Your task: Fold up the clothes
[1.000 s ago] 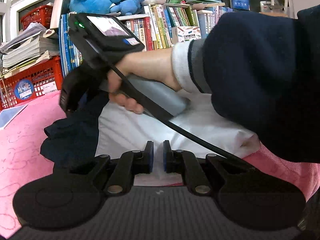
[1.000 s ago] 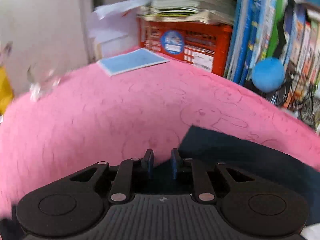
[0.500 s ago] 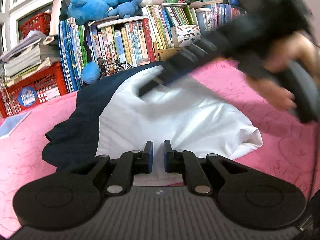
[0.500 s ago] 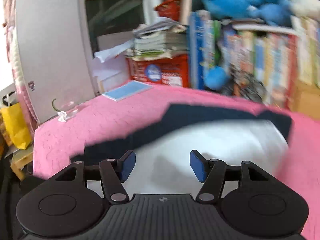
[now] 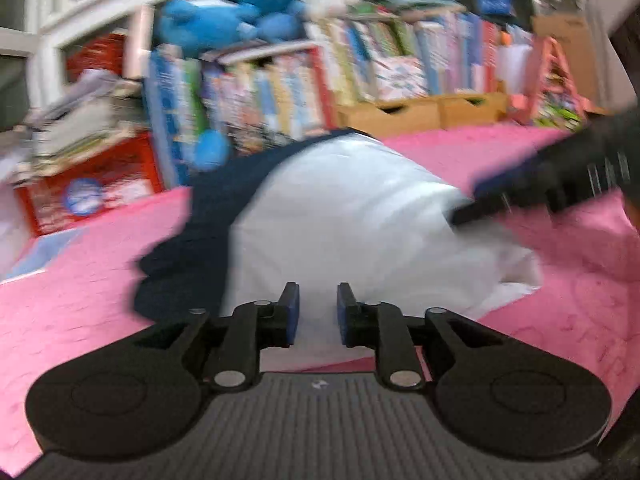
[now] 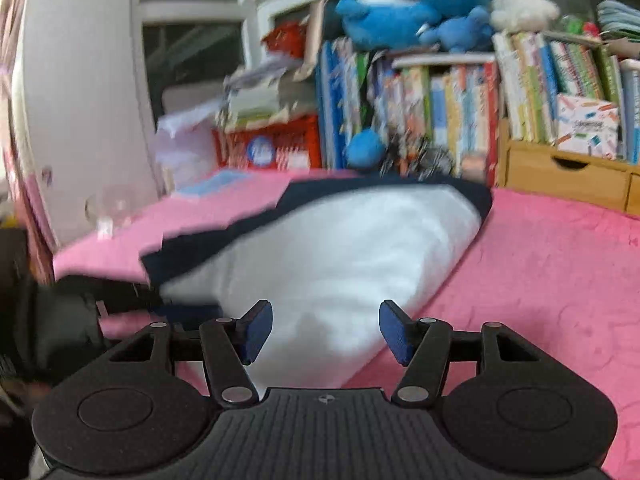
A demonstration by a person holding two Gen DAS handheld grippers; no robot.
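A folded garment of white fabric with a dark navy layer beneath (image 5: 340, 232) is laid flat on the pink textured cover (image 5: 80, 320), which serves as the reference surface. The navy part is exposed along the garment's left edge in the left wrist view and along its far edge in the right wrist view (image 6: 344, 256).

The left gripper (image 5: 318, 312) is positioned at the near edge of the garment, over the white fabric. Its blue-padded fingers (image 5: 291, 312) are set narrowly apart, with a small gap between them; no cloth is seen pinched in that gap. Whether the pads touch the fabric cannot be determined.

The right gripper (image 6: 326, 330) is positioned over the near corner of the white fabric. Its jaws are spread wide, and nothing is held between them. In the left wrist view, the same tool is seen as a blurred black shape at the right side of the garment (image 5: 560, 188), close to the fabric's right edge.

Beyond the far side of the pink cover, a row of upright colourful books (image 6: 460, 112) is arranged, with blue plush toys (image 6: 404, 12) placed on top. A red plastic crate (image 6: 276, 148) is located to the left of the books, and light wooden drawers (image 6: 560, 176) to the right.

Both views are affected by motion blur.
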